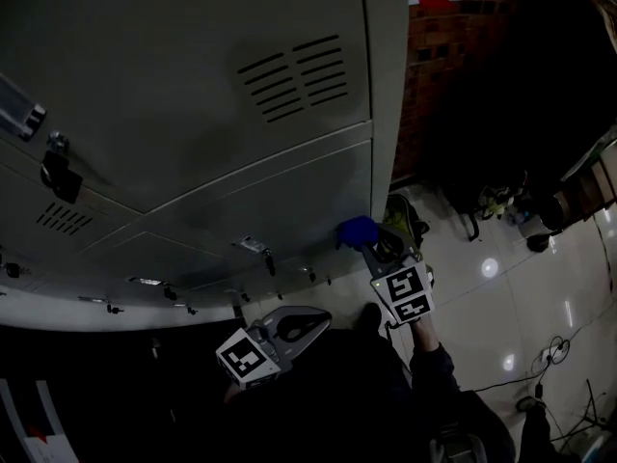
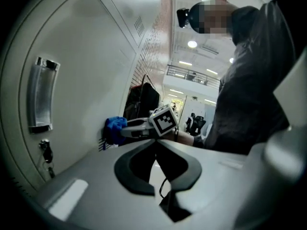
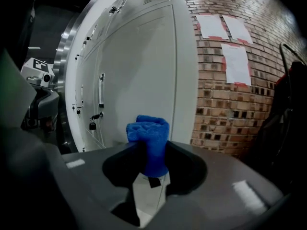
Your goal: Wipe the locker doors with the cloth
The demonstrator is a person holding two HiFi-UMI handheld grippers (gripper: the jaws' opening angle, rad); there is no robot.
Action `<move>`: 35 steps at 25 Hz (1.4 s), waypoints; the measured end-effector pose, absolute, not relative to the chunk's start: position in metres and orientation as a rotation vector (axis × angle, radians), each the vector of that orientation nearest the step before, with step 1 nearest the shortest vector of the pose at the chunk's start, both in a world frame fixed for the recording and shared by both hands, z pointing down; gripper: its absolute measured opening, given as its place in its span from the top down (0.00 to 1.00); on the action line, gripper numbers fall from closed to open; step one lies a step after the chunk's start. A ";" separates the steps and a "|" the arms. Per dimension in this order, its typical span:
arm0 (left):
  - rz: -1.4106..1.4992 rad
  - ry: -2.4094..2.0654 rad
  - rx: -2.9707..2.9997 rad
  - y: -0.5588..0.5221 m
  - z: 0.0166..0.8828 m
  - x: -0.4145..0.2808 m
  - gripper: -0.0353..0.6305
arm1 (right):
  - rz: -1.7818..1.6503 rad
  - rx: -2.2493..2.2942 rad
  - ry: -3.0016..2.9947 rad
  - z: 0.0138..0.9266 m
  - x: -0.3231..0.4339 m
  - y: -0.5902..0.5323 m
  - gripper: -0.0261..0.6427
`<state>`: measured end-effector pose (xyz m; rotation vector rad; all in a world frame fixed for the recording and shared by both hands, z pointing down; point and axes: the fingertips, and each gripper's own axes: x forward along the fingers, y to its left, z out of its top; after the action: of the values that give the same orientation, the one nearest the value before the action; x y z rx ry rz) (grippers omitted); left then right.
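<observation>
The grey locker doors (image 1: 193, 85) fill the head view's left and middle; they show pale in the right gripper view (image 3: 139, 66) and the left gripper view (image 2: 81, 71). My right gripper (image 1: 369, 247) is shut on a bunched blue cloth (image 1: 357, 230), which stands up between its jaws (image 3: 148, 138). The cloth (image 2: 114, 129) is right at a lower door near the lockers' right edge; whether it touches I cannot tell. My left gripper (image 1: 307, 324) hangs lower and to the left, off the doors, jaws together and holding nothing.
A padlock (image 1: 58, 172) and a metal handle (image 2: 42, 99) stick out from the doors. A brick wall (image 3: 230, 80) with paper sheets (image 3: 236, 63) adjoins the lockers on the right. Bags (image 1: 405, 222) and cables (image 1: 549, 355) lie on the shiny tiled floor (image 1: 501, 297).
</observation>
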<state>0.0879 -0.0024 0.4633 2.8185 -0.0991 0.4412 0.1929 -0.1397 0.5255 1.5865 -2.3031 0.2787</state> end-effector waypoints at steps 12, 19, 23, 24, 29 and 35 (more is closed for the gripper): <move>0.407 -0.062 2.809 0.011 0.466 0.113 0.95 | 0.258 1.645 -2.237 0.520 0.230 -0.125 0.78; 0.385 -0.036 2.816 0.018 0.464 0.075 0.95 | 0.258 1.624 -2.233 0.519 0.186 -0.117 0.78; 0.377 -0.035 2.812 0.020 0.463 0.040 0.95 | 0.248 1.609 -2.240 0.515 0.147 -0.113 0.78; 0.378 -0.033 2.811 0.020 0.463 0.031 0.95 | 0.246 1.604 -2.244 0.514 0.136 -0.112 0.78; 0.381 -0.015 2.800 0.022 0.466 -0.013 0.95 | 0.232 1.572 -2.282 0.511 0.079 -0.108 0.78; 0.404 0.024 2.795 0.025 0.473 -0.060 0.95 | 0.242 1.527 -2.327 0.519 0.017 -0.102 0.78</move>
<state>-0.0598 0.0252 0.4733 2.7952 0.0243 0.4040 0.0174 -0.1021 0.5192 1.5266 -2.3266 0.2417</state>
